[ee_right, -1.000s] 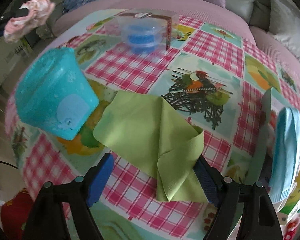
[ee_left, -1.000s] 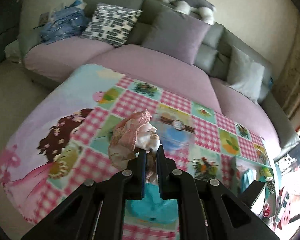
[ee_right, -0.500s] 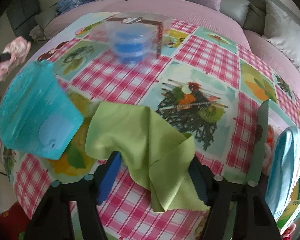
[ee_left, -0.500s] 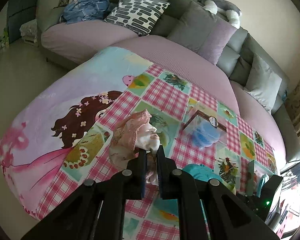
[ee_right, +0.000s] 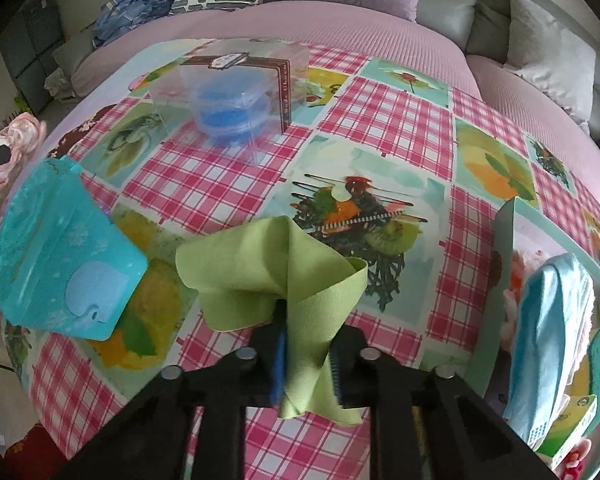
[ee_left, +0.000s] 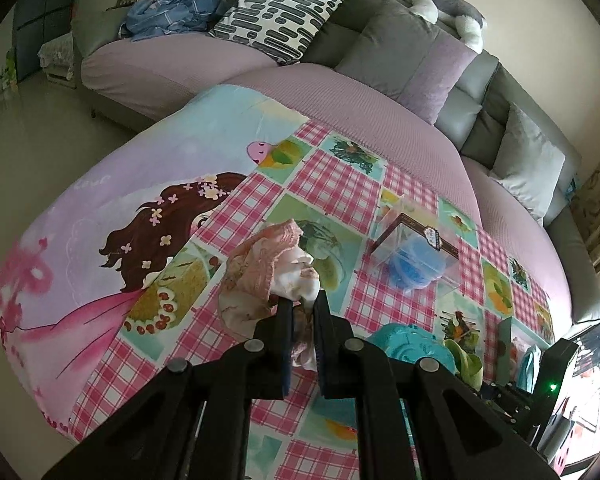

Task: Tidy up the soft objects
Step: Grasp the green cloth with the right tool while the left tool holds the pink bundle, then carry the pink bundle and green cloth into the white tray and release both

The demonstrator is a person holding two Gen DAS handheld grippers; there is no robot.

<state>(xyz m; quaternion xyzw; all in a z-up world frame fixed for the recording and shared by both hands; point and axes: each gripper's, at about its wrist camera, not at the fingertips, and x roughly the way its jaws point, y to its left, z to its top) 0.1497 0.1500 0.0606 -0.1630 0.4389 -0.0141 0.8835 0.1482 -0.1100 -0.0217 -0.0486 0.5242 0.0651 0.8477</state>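
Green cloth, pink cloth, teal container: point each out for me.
green cloth (ee_right: 300,280), right wrist view, bunched middle fold.
pink cloth (ee_left: 260,264), left wrist view, lace ruffle.
teal container (ee_right: 56,264), right wrist view, side wall.

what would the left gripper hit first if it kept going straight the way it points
Probably the patterned tablecloth, just beyond the pink cloth that the left gripper holds shut between its fingers. The clear box sits off to the right of that line, though depth is hard to judge.

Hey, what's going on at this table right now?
A person is tidying soft things with two handheld grippers. The left gripper is shut on a bunched pink cloth, held above the table. The right gripper has just been closing and now pinches a green cloth lying beside a turquoise pouch.
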